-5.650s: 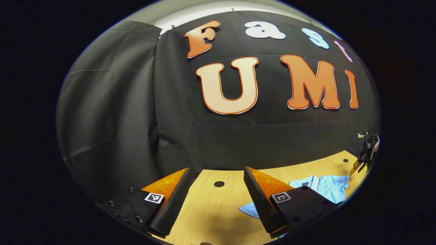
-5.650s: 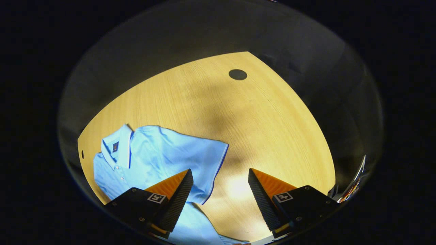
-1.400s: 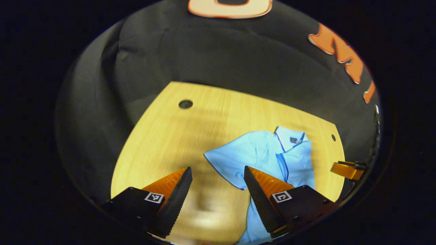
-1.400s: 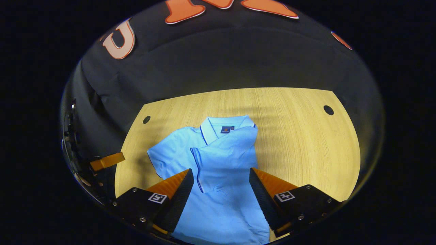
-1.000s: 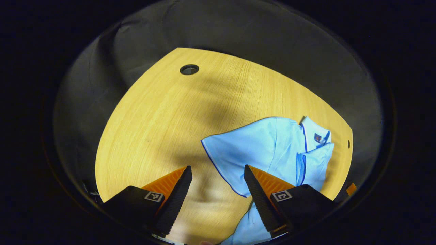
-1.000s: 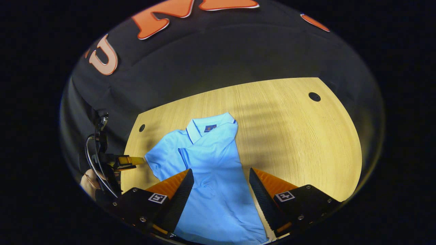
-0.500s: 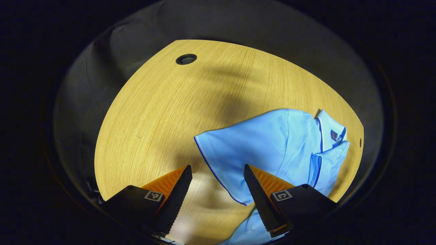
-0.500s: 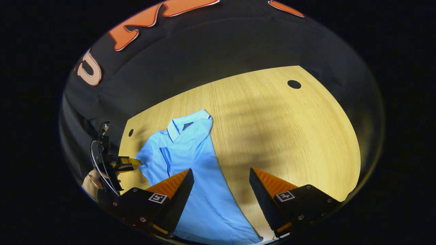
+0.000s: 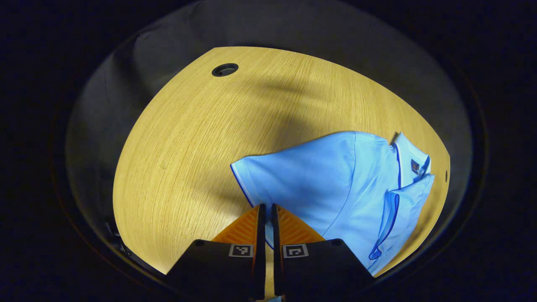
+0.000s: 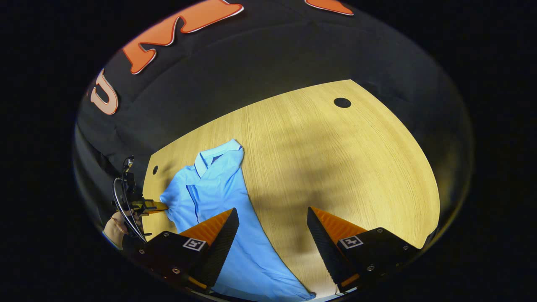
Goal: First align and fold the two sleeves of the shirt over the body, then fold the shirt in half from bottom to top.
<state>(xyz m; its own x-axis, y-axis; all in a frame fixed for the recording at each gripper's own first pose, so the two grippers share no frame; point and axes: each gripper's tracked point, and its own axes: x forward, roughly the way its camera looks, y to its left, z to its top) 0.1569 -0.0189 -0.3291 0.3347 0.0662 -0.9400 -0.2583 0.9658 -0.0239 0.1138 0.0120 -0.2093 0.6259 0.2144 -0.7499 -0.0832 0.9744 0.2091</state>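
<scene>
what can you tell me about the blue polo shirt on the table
The light blue polo shirt lies flat on the wooden table, collar far from the camera, dark blue piping on collar and cuffs. One sleeve is folded over the body; the left gripper is shut on the other sleeve's cuff.

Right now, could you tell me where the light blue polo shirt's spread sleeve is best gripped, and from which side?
Grip the spread sleeve at its dark-piped cuff edge, coming in from the wooden table side. That edge lies free, pointing away from the collar; the left gripper has its jaws closed there.
</scene>
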